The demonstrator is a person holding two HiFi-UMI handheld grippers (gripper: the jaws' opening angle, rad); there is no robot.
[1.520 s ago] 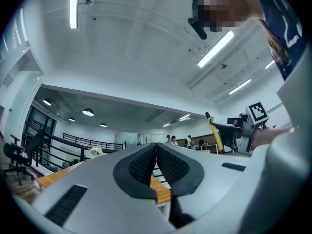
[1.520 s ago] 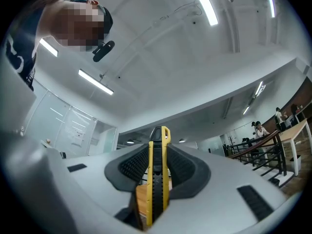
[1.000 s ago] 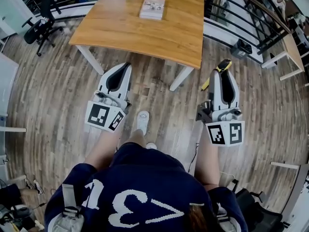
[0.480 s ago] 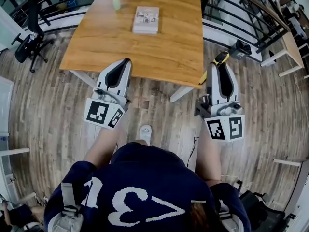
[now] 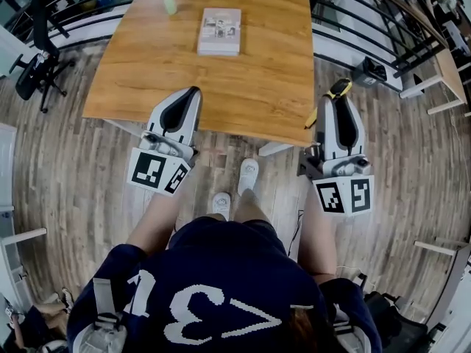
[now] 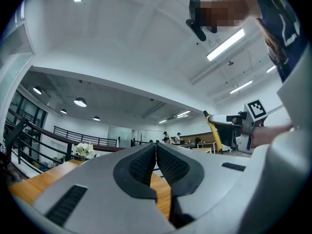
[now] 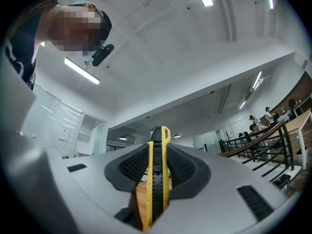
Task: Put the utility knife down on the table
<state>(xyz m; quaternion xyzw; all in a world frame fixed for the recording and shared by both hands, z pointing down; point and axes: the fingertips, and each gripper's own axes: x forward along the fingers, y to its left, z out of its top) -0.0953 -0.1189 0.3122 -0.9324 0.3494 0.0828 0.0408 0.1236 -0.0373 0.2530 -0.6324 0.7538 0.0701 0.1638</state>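
The right gripper (image 5: pixel 338 100) pinches the knife (image 7: pixel 157 179). Its two dark ribbed pads (image 7: pixel 183 167) press on the knife's flat sides, and the jaws stand apart only by the knife's thickness. The yellow-and-black body runs up the gap between them, and its looped end sticks out past the tips. In the head view that end shows just off the near right corner of the table (image 5: pixel 147 72), over the wood floor (image 5: pixel 412 168), while a yellow stretch juts out to the left below the jaws. The knife is not on the table.

The left gripper (image 6: pixel 156 162) holds nothing. Its jaws are pressed together, with the pads meeting along a thin seam. In the head view its tip overlaps the table's near edge, left of centre.

A book (image 5: pixel 219 31) lies on the far part of the table, well apart from both grippers, and a small green bottle (image 5: pixel 170 4) stands to its left.
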